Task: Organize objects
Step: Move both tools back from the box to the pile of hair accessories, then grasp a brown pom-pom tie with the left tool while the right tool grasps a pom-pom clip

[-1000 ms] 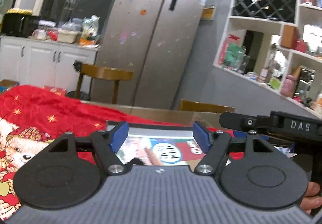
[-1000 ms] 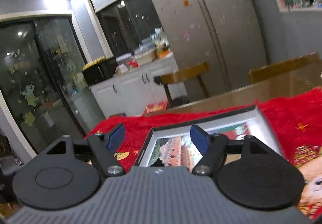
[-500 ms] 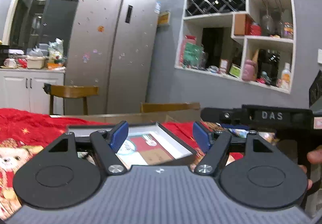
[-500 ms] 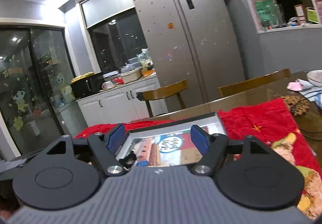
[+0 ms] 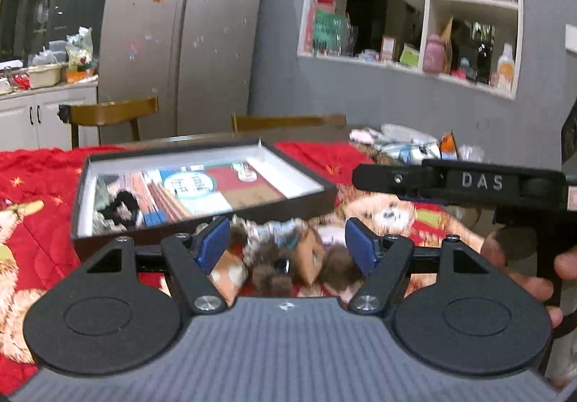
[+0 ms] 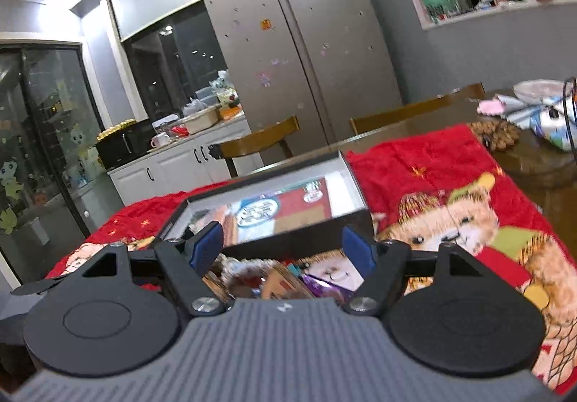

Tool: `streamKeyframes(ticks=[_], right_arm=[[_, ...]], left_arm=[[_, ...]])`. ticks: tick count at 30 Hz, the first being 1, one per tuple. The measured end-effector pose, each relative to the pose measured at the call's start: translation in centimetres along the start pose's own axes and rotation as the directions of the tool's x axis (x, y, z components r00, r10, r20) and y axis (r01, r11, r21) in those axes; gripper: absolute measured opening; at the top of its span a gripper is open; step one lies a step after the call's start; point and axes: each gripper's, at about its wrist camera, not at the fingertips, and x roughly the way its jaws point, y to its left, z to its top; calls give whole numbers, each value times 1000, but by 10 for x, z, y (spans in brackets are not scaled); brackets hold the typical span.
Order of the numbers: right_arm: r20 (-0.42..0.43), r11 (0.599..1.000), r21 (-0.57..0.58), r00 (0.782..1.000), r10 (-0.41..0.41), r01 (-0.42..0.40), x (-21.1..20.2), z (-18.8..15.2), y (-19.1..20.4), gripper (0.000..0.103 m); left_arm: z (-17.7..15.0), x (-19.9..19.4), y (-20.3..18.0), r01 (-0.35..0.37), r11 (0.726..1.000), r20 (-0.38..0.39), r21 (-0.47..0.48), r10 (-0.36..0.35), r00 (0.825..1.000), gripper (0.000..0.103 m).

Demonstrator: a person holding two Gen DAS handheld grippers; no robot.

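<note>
Both grippers, left gripper (image 5: 286,243) and right gripper (image 6: 283,245), released, empty; blurred small items (image 5: 281,257) beneath; black tray (image 5: 324,194) beyond.

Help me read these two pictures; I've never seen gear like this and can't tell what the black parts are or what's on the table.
No robot: a person holds a two-finger tool in each hand, each with a camera looking along its fingers. One picture is from the left gripper, the other from the right gripper; the blue fingers stand apart, gripping nothing. The bar marked DAS in the left view is the other tool. On the red blanket sits an open shallow box with a printed sheet and small things inside; a blurry pile of small items lies before it.
</note>
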Motion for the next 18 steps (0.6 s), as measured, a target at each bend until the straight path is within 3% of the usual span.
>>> streamKeyframes(ticks=[5, 18], right_arm=[[-96, 999, 25, 995, 25, -22, 17, -14, -9, 82], [-189, 1000, 5, 981, 31, -31, 25, -28, -11, 82]], left_arm=[[-13, 20, -1, -4, 1000, -58, 25, 5, 998, 75], [-26, 51, -2, -32, 999, -117, 44, 37, 992, 70]])
